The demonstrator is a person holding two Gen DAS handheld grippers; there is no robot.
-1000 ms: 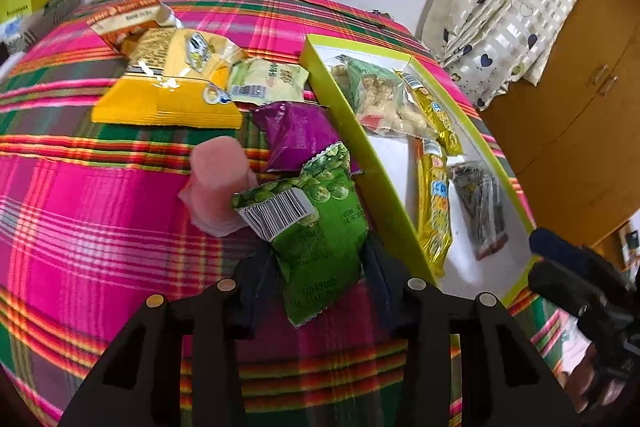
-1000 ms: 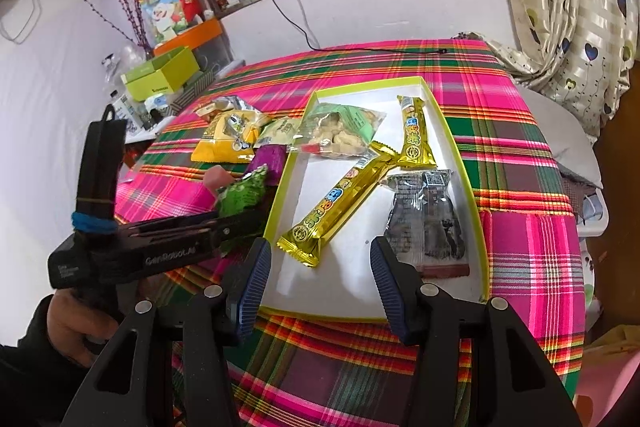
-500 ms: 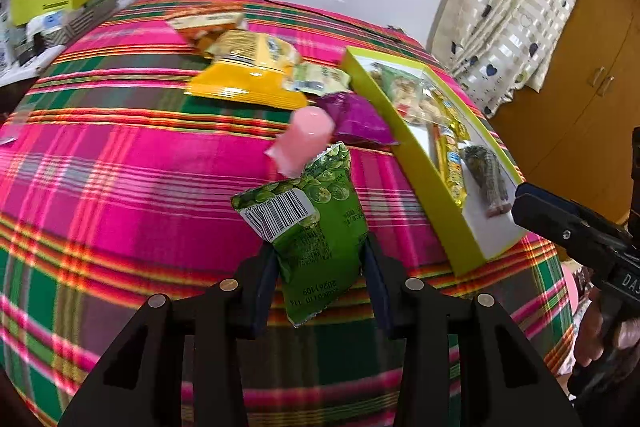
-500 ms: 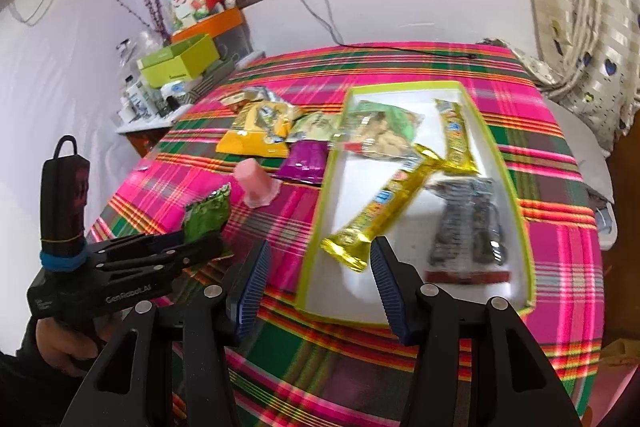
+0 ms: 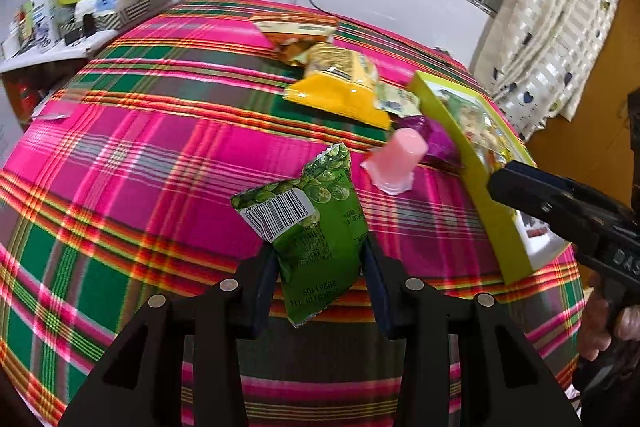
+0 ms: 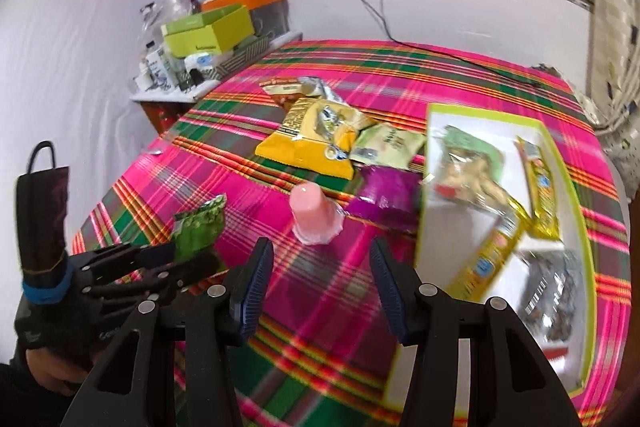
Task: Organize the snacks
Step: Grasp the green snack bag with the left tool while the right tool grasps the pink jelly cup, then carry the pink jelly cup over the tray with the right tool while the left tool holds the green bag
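My left gripper (image 5: 320,267) is shut on a green snack packet (image 5: 316,219) and holds it above the plaid tablecloth; the packet also shows in the right wrist view (image 6: 198,227). My right gripper (image 6: 320,275) is open and empty, hovering in front of a pink jelly cup (image 6: 314,215). The cup (image 5: 400,159) lies beside a purple packet (image 6: 384,197). A lime-edged white tray (image 6: 434,231) at the right holds a green biscuit bag (image 6: 468,163), gold bars (image 6: 540,183) and a dark packet (image 6: 556,303).
A yellow bag (image 6: 316,139), a pale green packet (image 6: 386,145) and an orange-brown packet (image 6: 286,89) lie behind the cup. A side shelf with a lime box (image 6: 208,31) stands at the far left. A black cable (image 6: 460,57) crosses the table's back.
My left gripper has lifted the green packet and pulled back left, away from the tray. My right gripper has swung left from over the tray toward the pink cup.
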